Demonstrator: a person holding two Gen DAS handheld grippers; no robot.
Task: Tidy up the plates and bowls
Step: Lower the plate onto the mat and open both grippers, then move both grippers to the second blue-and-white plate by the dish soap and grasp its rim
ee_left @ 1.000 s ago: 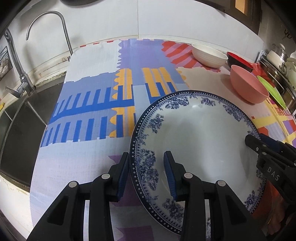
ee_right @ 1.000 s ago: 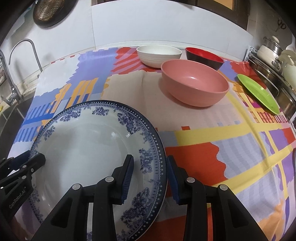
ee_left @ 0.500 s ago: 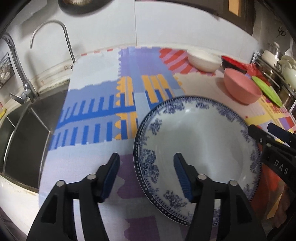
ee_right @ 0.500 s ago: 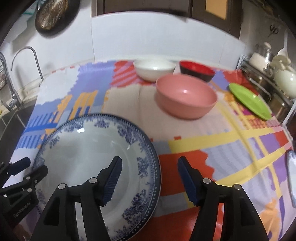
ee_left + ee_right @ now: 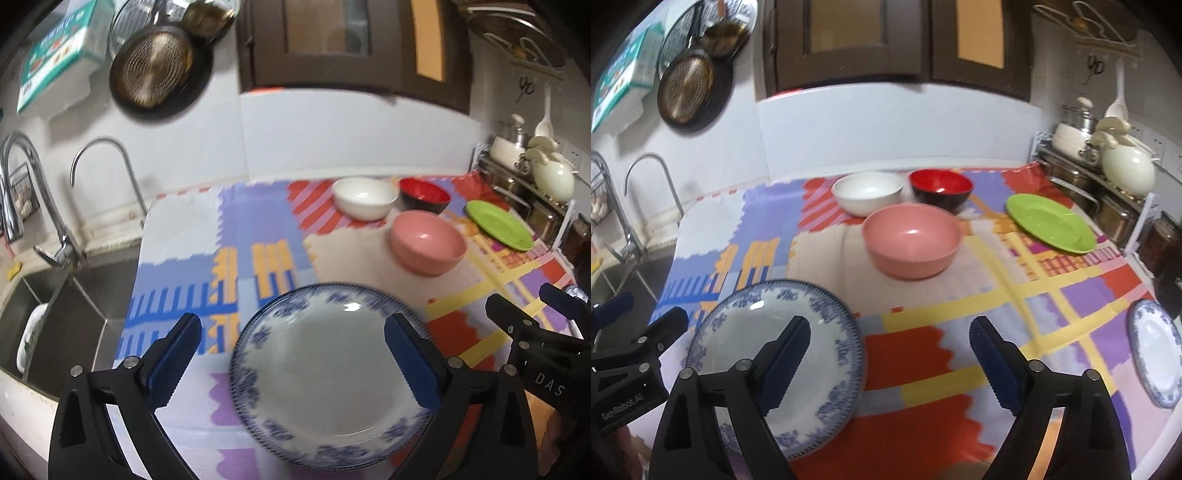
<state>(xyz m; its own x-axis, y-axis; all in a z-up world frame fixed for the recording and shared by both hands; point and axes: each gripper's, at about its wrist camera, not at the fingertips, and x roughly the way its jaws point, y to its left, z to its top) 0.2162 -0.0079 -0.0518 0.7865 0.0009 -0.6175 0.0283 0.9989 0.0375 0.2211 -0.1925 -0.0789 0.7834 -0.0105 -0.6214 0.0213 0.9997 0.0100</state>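
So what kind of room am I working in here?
A home kitchen, most likely: a steel sink with a gooseneck faucet on the left, a pan hung on the wall, and bowls and plates on the cloth-covered counter.

left gripper [image 5: 293, 350]: black plastic arms, blue ribbed pads, silver screw heads showing, white "GenRobot.AI" lettering on its side
right gripper [image 5: 888, 349]: same black build, blue toothed pads, silver rivets, white "DAS" printed on its body

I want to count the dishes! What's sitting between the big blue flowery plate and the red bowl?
The pink bowl sits between the blue-and-white plate and the red bowl; the right wrist view shows it clearest.
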